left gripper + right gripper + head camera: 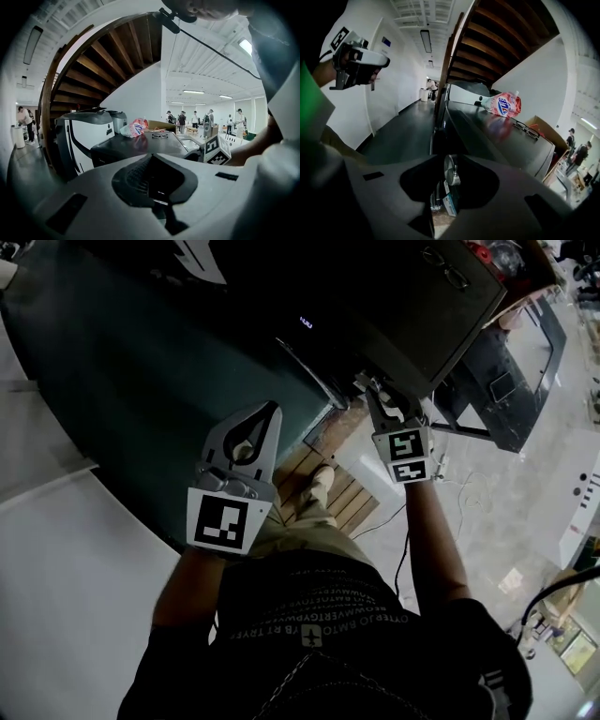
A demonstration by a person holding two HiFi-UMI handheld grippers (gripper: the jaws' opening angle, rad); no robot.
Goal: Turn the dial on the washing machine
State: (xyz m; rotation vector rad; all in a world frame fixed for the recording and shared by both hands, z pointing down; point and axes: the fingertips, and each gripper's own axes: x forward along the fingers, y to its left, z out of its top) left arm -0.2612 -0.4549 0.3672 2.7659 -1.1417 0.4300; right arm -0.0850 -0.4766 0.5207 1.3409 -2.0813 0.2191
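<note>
Washing machine (375,306): dark cabinet standing ahead of me, with a small display (305,322) lit near its front edge.

Dial (451,171): silver disc on the machine's front, just under the front edge of the top, seen edge-on. It shows in the gap between the jaws of my right gripper (367,388).

Right gripper: close up at the machine's front edge and tilted downward. Jaws stand well apart and grip nothing. Whether either pad touches the dial I cannot tell.

Left gripper (274,409): held clear of the machine, beside and to the left of the right one. Jaws are closed together with nothing between them.

Machine top: a pair of glasses (527,130) lies near the right edge, and a red-and-white pouch (502,105) lies toward the far end.

Surroundings: a wooden staircase (506,33) rises over the machine.
</note>
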